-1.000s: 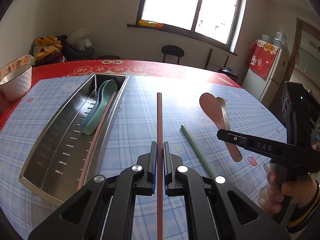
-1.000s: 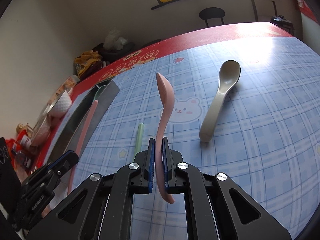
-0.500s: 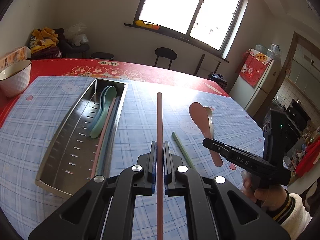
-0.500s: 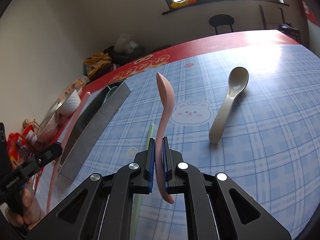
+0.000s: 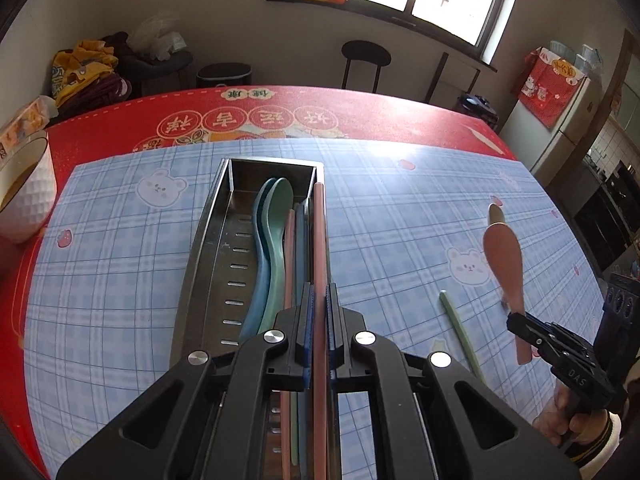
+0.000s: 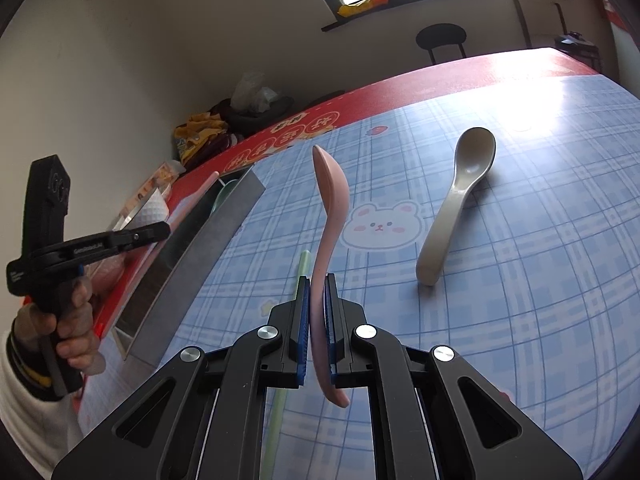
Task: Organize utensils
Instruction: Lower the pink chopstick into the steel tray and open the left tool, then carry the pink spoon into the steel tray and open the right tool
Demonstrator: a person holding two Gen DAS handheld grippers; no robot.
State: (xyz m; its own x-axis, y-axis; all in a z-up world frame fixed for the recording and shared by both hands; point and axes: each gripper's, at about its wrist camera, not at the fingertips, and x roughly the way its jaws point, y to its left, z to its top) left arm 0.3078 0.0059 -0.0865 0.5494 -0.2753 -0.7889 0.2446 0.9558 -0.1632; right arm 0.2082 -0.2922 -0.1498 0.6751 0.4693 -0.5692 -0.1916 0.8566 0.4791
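My left gripper (image 5: 319, 294) is shut on a pink chopstick (image 5: 319, 240), held lengthwise above the right rim of the steel utensil tray (image 5: 208, 236). Inside the tray lie a blue spoon (image 5: 256, 264), a green spoon (image 5: 278, 216), a pink chopstick (image 5: 289, 256) and darker sticks. My right gripper (image 6: 318, 284) is shut on a pink spoon (image 6: 330, 200), lifted above the mat with its bowl pointing away. A grey spoon (image 6: 456, 204) and a green chopstick (image 6: 304, 260) lie on the blue checked mat. The left gripper (image 6: 160, 232) also shows at the left of the right wrist view.
A white bowl (image 5: 24, 196) stands at the table's left edge next to a snack packet. The red tablecloth (image 5: 360, 120) runs beyond the mat. A stool (image 5: 366, 56) and a pile of clothes sit by the far wall. A hand (image 5: 576, 416) grips the right tool.
My left gripper has swung left with its pink chopstick, from over the mat's middle to above the tray's right rim. The right gripper and its pink spoon have stayed put.
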